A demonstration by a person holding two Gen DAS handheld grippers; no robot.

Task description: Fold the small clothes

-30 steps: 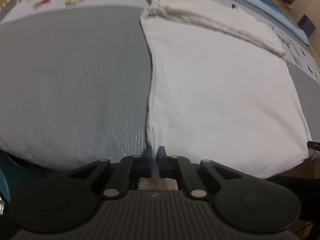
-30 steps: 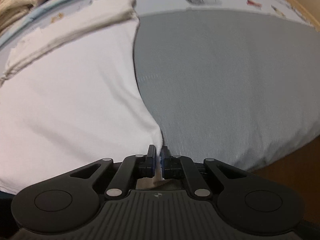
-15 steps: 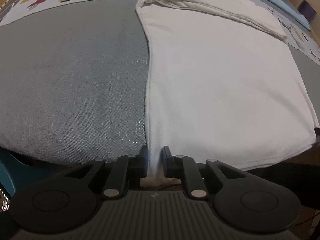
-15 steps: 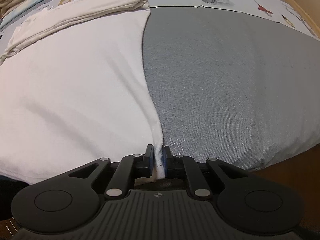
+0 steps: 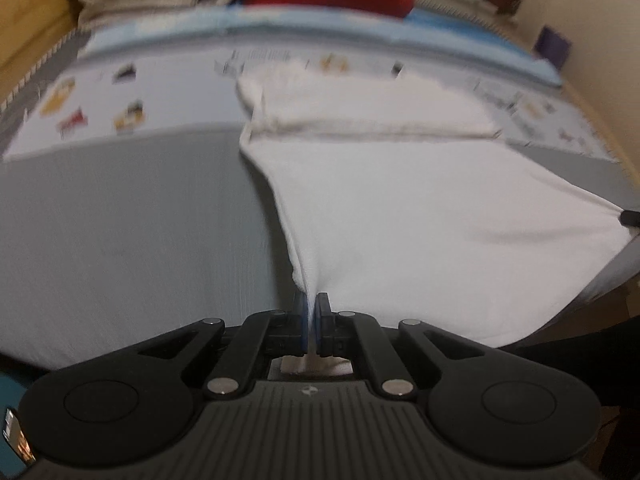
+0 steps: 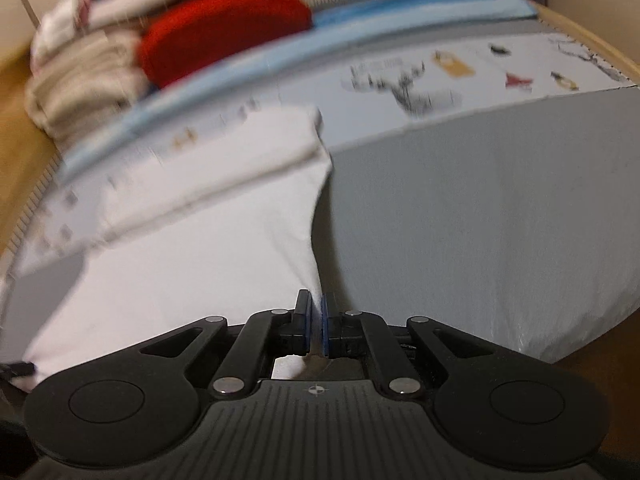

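1. Risk, first: the white cotton garment (image 5: 420, 208) is pinched only at its two near corners, so I judge a corner could slip out if the cloth is pulled taut, leaving the fold skewed.
2. Left gripper (image 5: 311, 312): jaws clenched on the garment's near-left corner.
3. Right gripper (image 6: 316, 312): jaws clenched on the near-right corner.
4. The garment lies spread on the grey bed cover (image 5: 140, 240), its far end already folded into a band; the raised near edge sags between the grips.
5. Count: one garment in hand, two grippers, one red cushion (image 6: 224, 24), one beige cloth pile (image 6: 80, 80) beside it, blurred.
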